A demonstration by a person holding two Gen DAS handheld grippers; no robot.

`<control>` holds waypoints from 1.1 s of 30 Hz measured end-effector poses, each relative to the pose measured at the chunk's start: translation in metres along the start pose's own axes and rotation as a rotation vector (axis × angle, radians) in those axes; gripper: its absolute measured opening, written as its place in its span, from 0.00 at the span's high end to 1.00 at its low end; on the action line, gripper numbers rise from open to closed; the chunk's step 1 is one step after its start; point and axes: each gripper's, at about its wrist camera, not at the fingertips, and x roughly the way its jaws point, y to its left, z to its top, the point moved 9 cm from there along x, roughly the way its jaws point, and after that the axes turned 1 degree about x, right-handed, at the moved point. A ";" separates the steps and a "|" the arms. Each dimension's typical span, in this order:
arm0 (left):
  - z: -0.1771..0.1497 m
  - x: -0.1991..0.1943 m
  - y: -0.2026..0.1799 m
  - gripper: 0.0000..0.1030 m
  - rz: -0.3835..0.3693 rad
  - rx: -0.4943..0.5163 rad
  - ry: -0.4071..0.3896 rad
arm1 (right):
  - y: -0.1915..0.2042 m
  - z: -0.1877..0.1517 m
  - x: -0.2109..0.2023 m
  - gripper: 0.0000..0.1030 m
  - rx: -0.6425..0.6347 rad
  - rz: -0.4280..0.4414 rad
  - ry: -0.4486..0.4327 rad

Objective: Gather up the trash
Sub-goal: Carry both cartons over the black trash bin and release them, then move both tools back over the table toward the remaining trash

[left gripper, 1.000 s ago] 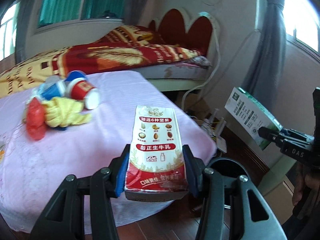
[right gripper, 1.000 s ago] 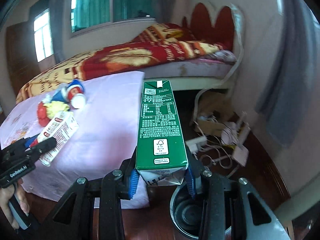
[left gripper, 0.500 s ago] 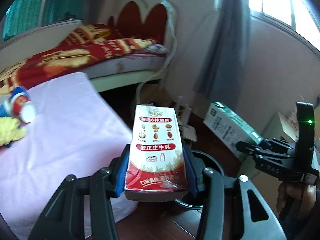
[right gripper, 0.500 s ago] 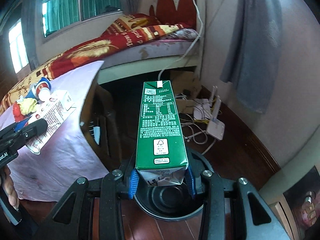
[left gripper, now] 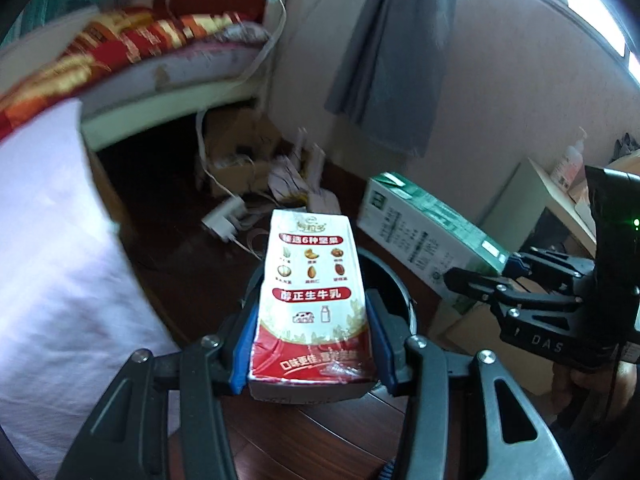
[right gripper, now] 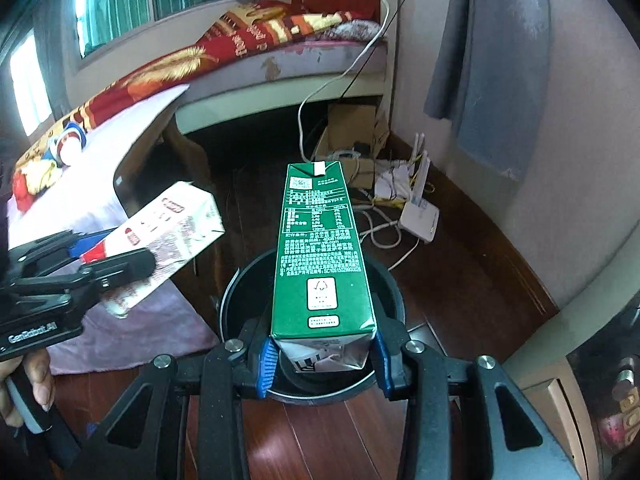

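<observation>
Standing beside the bed with the red and gold patterned blanket (right gripper: 240, 36), I see the worktop under its pale pink cloth (left gripper: 44, 260) with cups and wrappers left at its far end. On the dark wooden floor sits the round black plastic bin (right gripper: 236, 292), mouth open. Above it hang two cartons. The right hand-held gripper (right gripper: 322, 354) clamps the tall green milk carton (right gripper: 320, 256) by its base, directly over the bin. The left hand-held gripper (left gripper: 308, 350) grips the red and white nut-milk carton (left gripper: 312, 292) the same way, near the bin's rim. I judge this the dropping step: each grip needs to widen once its carton is squarely above the opening, then the cups on the worktop remain.
</observation>
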 end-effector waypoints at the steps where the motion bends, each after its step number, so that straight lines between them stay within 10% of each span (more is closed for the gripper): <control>1: -0.003 0.007 -0.002 0.51 -0.013 -0.009 0.015 | -0.002 -0.003 0.006 0.60 -0.010 0.003 0.011; 8: -0.016 0.052 0.002 0.46 -0.058 -0.051 0.147 | -0.015 -0.027 0.064 0.53 0.018 0.081 0.143; 9: -0.017 0.054 0.005 0.27 -0.038 -0.051 0.148 | -0.021 -0.031 0.070 0.39 0.017 0.042 0.157; 10: -0.018 0.053 0.008 0.17 -0.002 -0.042 0.145 | -0.028 -0.034 0.075 0.03 0.018 0.004 0.163; 11: -0.018 0.050 0.011 0.06 0.025 -0.040 0.143 | -0.039 -0.037 0.077 0.00 0.038 -0.027 0.161; 18: -0.013 0.004 0.031 0.03 0.191 -0.062 0.004 | -0.056 -0.023 0.058 0.00 0.103 -0.112 0.111; 33: 0.010 -0.028 0.035 0.03 0.221 -0.057 -0.078 | -0.005 0.018 0.018 0.00 0.030 -0.080 0.011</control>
